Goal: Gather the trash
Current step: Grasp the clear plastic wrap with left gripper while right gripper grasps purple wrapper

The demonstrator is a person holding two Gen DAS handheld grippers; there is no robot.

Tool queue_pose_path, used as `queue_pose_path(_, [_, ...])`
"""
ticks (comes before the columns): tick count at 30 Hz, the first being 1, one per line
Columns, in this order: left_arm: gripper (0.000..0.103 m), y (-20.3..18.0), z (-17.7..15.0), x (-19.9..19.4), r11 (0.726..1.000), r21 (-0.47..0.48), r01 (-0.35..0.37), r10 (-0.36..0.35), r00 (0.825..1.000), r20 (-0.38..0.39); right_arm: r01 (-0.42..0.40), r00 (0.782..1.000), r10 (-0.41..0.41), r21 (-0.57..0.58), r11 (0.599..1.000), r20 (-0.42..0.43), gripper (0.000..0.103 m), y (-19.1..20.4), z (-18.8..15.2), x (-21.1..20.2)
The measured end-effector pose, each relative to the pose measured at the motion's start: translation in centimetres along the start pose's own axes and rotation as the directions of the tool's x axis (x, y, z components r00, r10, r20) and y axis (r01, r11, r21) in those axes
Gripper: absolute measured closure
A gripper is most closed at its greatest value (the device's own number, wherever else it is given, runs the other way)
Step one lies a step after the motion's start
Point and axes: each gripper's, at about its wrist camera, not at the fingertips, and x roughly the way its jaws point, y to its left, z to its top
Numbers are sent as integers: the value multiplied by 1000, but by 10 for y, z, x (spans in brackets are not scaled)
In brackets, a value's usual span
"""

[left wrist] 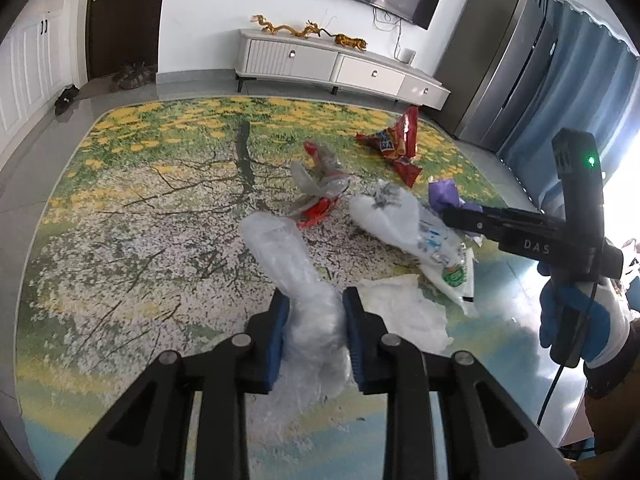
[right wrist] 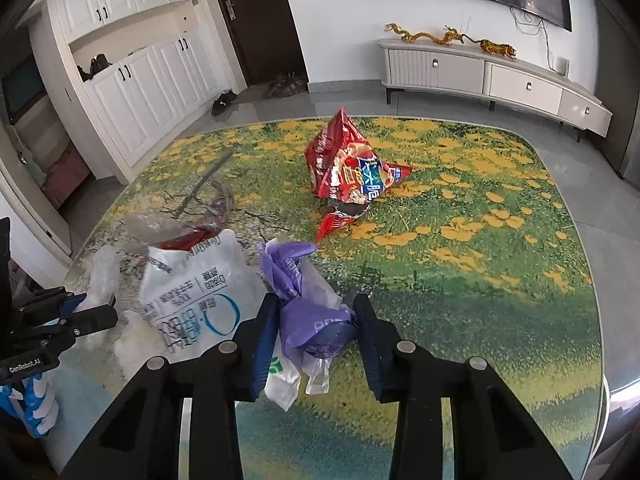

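Trash lies on a flower-print rug (left wrist: 120, 208). My left gripper (left wrist: 316, 320) is shut on a clear bubble-wrap piece (left wrist: 292, 276), which also shows in the right wrist view (right wrist: 100, 276). My right gripper (right wrist: 316, 320) has its blue pads on either side of a purple plastic wrapper (right wrist: 308, 312) and looks closed on it; the wrapper also shows in the left wrist view (left wrist: 444, 192). A white printed bag (left wrist: 408, 224) (right wrist: 196, 296) lies between the grippers. A red snack bag (left wrist: 396, 140) (right wrist: 348, 168) stands farther off. A clear and red wrapper (left wrist: 320, 184) (right wrist: 188, 228) lies nearby.
A white tissue (left wrist: 400, 312) lies by my left gripper. A TV cabinet (left wrist: 344, 64) (right wrist: 500, 72) stands at the far wall. White cupboards (right wrist: 132, 76) and a dark door (right wrist: 256, 16) are at the left. A grey fridge (left wrist: 496, 64) and blue curtain (left wrist: 568, 80) are at the right.
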Motion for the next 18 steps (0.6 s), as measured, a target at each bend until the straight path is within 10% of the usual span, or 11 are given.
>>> queue_pose_path(18, [77, -67, 11, -122, 986, 67, -153, 132, 960, 246, 26, 969, -16, -34, 999, 246, 68, 25, -25, -161])
